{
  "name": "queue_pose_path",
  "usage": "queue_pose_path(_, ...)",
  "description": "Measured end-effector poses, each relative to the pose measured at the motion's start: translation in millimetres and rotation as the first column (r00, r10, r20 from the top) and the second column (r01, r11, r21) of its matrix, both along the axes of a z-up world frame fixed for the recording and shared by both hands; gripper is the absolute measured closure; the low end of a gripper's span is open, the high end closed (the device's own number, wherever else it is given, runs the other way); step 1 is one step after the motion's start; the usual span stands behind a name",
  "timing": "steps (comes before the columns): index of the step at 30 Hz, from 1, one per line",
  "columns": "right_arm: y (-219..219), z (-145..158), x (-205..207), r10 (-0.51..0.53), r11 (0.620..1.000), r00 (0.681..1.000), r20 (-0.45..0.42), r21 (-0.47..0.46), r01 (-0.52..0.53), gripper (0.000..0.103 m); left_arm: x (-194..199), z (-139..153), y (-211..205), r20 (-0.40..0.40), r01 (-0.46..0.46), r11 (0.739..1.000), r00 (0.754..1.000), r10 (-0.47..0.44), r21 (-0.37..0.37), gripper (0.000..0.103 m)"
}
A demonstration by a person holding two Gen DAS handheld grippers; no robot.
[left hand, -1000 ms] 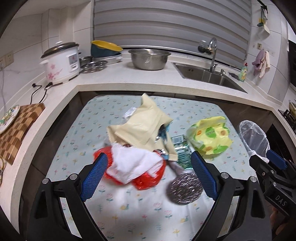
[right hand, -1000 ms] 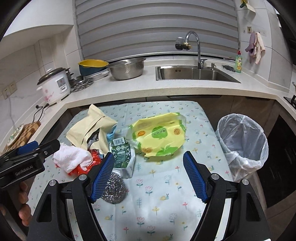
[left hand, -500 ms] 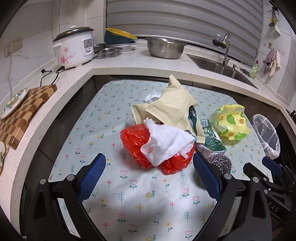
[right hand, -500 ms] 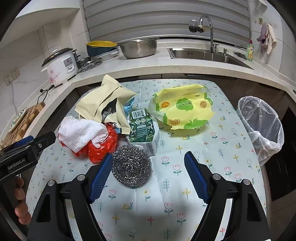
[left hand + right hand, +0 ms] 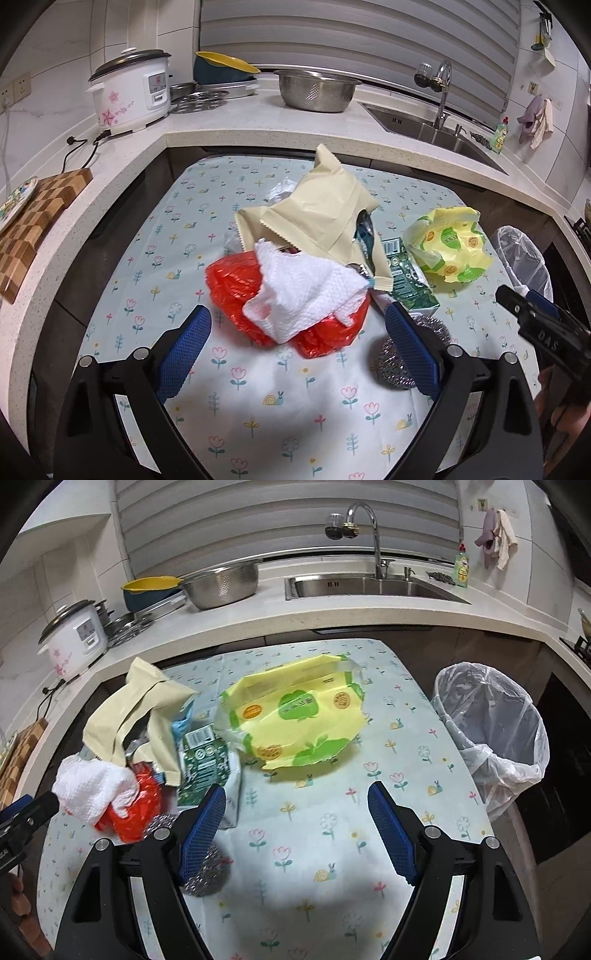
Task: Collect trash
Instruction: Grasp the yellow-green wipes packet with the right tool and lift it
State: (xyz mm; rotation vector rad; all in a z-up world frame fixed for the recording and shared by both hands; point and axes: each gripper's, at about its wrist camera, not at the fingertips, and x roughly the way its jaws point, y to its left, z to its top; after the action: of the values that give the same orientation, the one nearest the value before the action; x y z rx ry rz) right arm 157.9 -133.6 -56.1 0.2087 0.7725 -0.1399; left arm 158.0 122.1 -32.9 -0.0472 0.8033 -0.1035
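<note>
Right gripper [image 5: 295,830] jaws wide, empty, above tablecloth [image 5: 332,849] near front edge. Yellow-green wrapper [image 5: 291,716] at tabletop centre. Steel scourer [image 5: 203,871] behind left finger. Lined bin [image 5: 487,731] beside right edge.

towel [image 5: 310,291] on bag [image 5: 236,284]; scourer [image 5: 397,354] right, bin [image 5: 491,731] beside table [image 5: 332,849]

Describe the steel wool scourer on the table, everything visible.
The steel wool scourer is a round, silvery ball of tangled metal wire, shiny and springy-looking. It lies on the flowered tablecloth at the near edge of the trash pile, just in front of the green carton, seemingly touching it. Gripper fingers hide part of it in both views. Nothing grips it.
</note>
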Motion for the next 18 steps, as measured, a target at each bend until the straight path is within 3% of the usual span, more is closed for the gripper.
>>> queue_pose_path(8,-51.0,-24.5,46.8,-0.061,0.988,0.998,-0.031,0.138,0.065,0.027,19.6,-7.5,-13.5,-0.010,0.014,1.000,1.000,-0.014,-0.002,0.012)
queue_pose_path(15,-61.4,-46.4,83.0,-0.045,0.976,0.997,-0.056,0.212,0.056,0.028,34.1,-14.7,-16.1,-0.017,0.007,1.000,1.000,-0.007,-0.001,0.012)
queue_pose_path(18,-58.8,-53.4,91.8,-0.021,0.973,0.998,-0.062,0.227,0.034,0.045,39.0,-16.1,-15.9,-0.016,0.004,1.000,1.000,-0.004,-0.001,0.012)
